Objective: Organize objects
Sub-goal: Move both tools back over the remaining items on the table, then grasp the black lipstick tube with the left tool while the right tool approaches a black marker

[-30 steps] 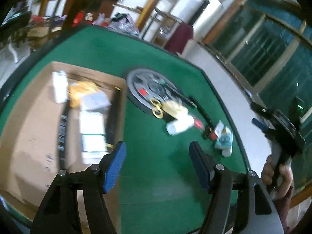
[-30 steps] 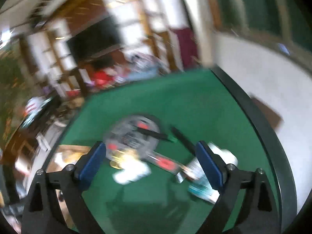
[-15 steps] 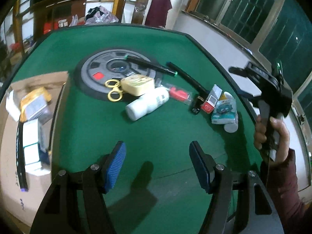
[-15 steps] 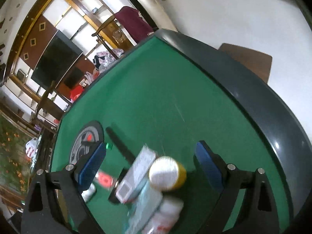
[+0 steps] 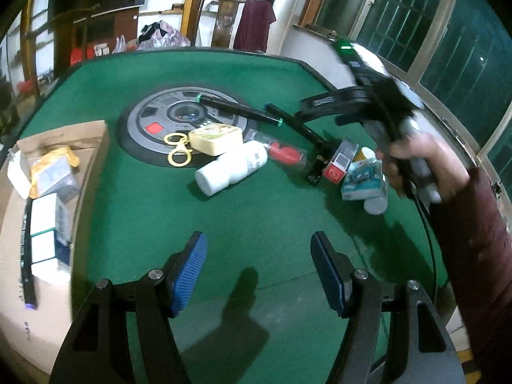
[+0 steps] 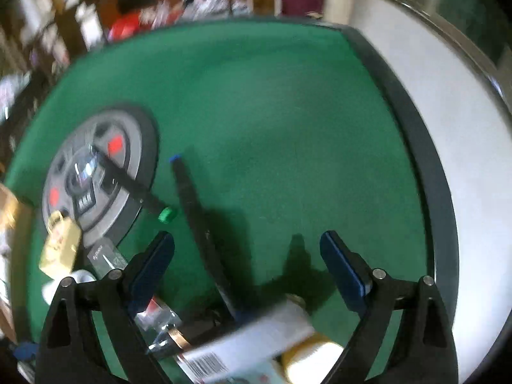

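The left gripper [image 5: 258, 268] hovers over bare green felt with its blue-padded jaws spread wide and nothing between them. Straight ahead of those jaws lies a white bottle [image 5: 231, 169] on its side, and just beyond it a pale yellow case [image 5: 215, 136] with yellow rings [image 5: 177, 149] resting on the edge of a grey round disc [image 5: 179, 124]. Off to the left of the jaws sits a cardboard box [image 5: 60, 137] already holding several packets. To the right, the right gripper [image 6: 247, 264] is poised above a small heap: its jaws also stand wide and hold nothing. A long black pen [image 6: 201, 233] runs up between them, a white barcode box [image 6: 246, 340] and a yellow-capped bottle [image 6: 312, 356] lie blurred close under them, and a green-tipped pen [image 6: 134, 188] lies ahead toward their left side.
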A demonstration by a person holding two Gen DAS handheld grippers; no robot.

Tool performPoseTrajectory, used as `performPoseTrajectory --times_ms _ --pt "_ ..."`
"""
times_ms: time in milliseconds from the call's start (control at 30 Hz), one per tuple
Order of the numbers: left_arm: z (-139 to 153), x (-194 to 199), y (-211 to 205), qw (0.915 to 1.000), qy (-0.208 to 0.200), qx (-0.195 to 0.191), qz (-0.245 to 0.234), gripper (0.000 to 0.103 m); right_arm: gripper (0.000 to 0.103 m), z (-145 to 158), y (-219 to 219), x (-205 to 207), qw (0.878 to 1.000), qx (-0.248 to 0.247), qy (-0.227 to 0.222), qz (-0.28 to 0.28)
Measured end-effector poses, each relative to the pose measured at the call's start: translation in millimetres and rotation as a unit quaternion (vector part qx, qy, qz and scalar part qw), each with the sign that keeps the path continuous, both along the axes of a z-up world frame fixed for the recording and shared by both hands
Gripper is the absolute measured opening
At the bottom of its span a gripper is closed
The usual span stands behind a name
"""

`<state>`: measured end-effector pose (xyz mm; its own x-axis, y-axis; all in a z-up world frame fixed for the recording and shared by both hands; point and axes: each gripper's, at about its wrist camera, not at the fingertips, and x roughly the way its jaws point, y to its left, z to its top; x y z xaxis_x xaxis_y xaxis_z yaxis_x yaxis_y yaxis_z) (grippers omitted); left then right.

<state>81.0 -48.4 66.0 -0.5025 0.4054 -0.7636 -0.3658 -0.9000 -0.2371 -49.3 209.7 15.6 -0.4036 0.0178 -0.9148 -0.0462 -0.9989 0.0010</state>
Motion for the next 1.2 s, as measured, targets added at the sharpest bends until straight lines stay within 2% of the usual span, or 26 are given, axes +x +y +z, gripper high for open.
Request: performPoseTrajectory --times_ms 33,67,100,133,167,200,233,300,400,500,567,667,767,867,933,1000,1067,1133,1167,1200 --pt "0.3 2.6 -4.6 1.0 0.002 0.0 -0.001 0.061 0.074 -3.8 -5.6 -3.1 1.0 0.007 -0.008 0.006" --pt "0.3 4.0 -8.5 1.0 0.003 0.001 0.0 0.061 0.067 -7.6 -12.4 -6.9 1.0 0.02 -0.016 0.011" --pt "0.7 5.6 -13.6 1.0 0.004 0.003 0.001 0.061 0.052 -12.3 -18.7 -10.3 0.999 0.034 -0.022 0.014" --pt "0.3 6.1 -16.6 1.0 0.003 0.005 0.002 0.061 0.044 -15.7 -22.8 -12.2 0.999 0.038 -0.025 0.014" --pt "0.2 6.3 -21.2 0.9999 0.003 0.01 0.004 0.062 0.036 -13.9 -23.7 -12.0 0.999 0.033 -0.017 0.012" --pt "0.2 6.2 -27.3 0.9998 0.001 0.018 0.006 0.062 0.023 -13.3 -23.2 -11.9 1.0 0.021 -0.018 0.008" --pt "0.3 5.8 -30.5 0.9997 -0.001 0.023 0.007 0.061 0.017 -12.6 -22.2 -10.5 1.0 0.007 -0.019 0.003" --pt "1.4 4.9 -37.5 0.9994 -0.002 0.032 0.012 0.062 0.017 -11.2 -22.1 -6.0 1.0 -0.003 -0.022 0.002" --pt "1.8 3.9 -45.3 0.9986 -0.002 0.052 0.015 0.062 0.014 -6.5 -19.4 7.8 0.998 -0.049 -0.032 0.007" --pt "0.2 2.2 -47.6 0.9979 -0.004 0.063 0.016 0.062 0.014 -4.9 -27.2 30.7 0.995 -0.079 -0.045 0.036" --pt "-2.9 1.2 -46.7 0.9975 -0.009 0.069 0.015 0.061 0.014 -6.2 -44.2 53.8 0.99 -0.1 -0.058 0.077" --pt "-5.5 2.6 -39.0 0.9981 -0.008 0.061 0.005 0.062 0.015 -6.5 -63.5 85.9 0.983 -0.116 -0.068 0.125" --pt "-5.9 5.0 -27.4 0.9989 0.0 0.045 -0.014 0.062 0.015 -3.4 -59.2 108.6 0.972 -0.174 -0.076 0.136" --pt "-7.0 2.2 -11.2 0.9988 0.016 0.018 -0.043 0.061 0.022 10.4 -32.3 126.8 0.978 -0.178 -0.019 0.103" --pt "-7.4 0.0 5.5 0.9963 0.037 -0.018 -0.076 0.061 0.043 20.5 -12.7 135.7 0.978 -0.191 0.028 0.072" --pt "-9.6 -1.6 22.5 0.9912 0.055 -0.061 -0.104 0.061 0.057 25.9 4.3 147.8 0.976 -0.201 0.079 0.037" --pt "-13.7 -5.5 35.0 0.9875 0.058 -0.088 -0.118 0.061 0.058 26.2 7.7 151.9 0.971 -0.209 0.117 0.015" --pt "-17.3 -10.9 45.6 0.9853 0.052 -0.09 -0.135 0.061 0.058 21.5 12.2 152.7 0.964 -0.226 0.14 0.003" --pt "-18.6 -11.8 50.7 0.9828 0.054 -0.097 -0.147 0.061 0.058 19.6 12.9 151.1 0.961 -0.233 0.147 0.0" --pt "-20.8 -13.2 59.7 0.9766 0.063 -0.119 -0.168 0.061 0.058 17.0 14.3 151.3 0.959 -0.24 0.152 -0.002"
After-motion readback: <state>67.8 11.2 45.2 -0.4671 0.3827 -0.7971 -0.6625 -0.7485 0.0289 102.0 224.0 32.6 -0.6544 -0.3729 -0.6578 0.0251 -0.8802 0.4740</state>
